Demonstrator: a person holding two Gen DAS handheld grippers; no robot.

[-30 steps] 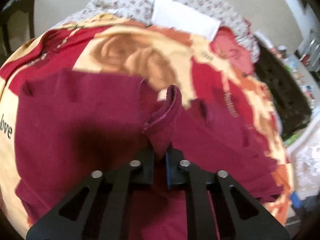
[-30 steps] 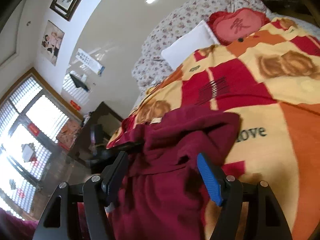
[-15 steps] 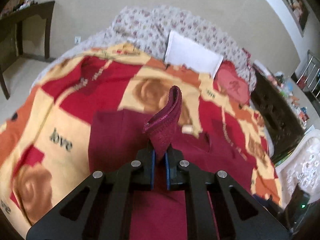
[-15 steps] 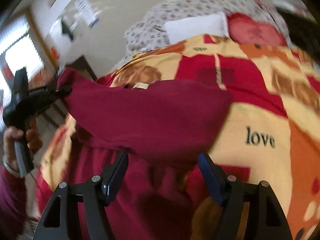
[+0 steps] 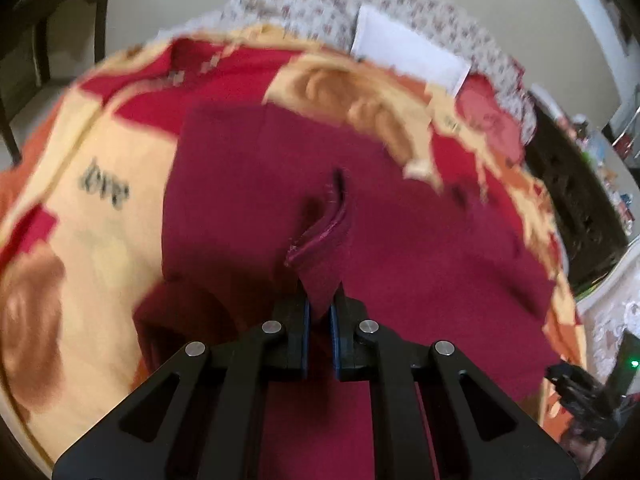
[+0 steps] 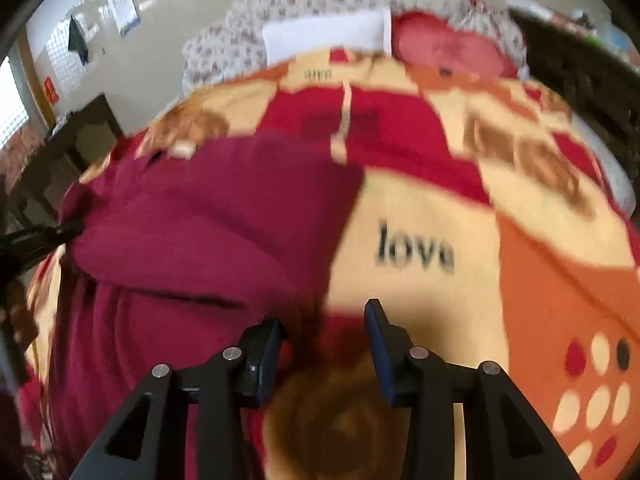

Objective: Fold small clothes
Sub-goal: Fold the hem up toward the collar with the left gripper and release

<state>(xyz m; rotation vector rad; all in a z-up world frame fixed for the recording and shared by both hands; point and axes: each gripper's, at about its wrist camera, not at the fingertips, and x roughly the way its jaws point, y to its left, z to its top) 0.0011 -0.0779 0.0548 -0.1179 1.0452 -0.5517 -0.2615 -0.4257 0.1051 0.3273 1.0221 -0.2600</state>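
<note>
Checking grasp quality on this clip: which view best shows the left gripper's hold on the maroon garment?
The left wrist view: the left gripper is shut on a pinched fold of the maroon garment, centred and close. The right wrist view shows only its dark tip at the garment's far-left edge, the pinch itself unreadable.
</note>
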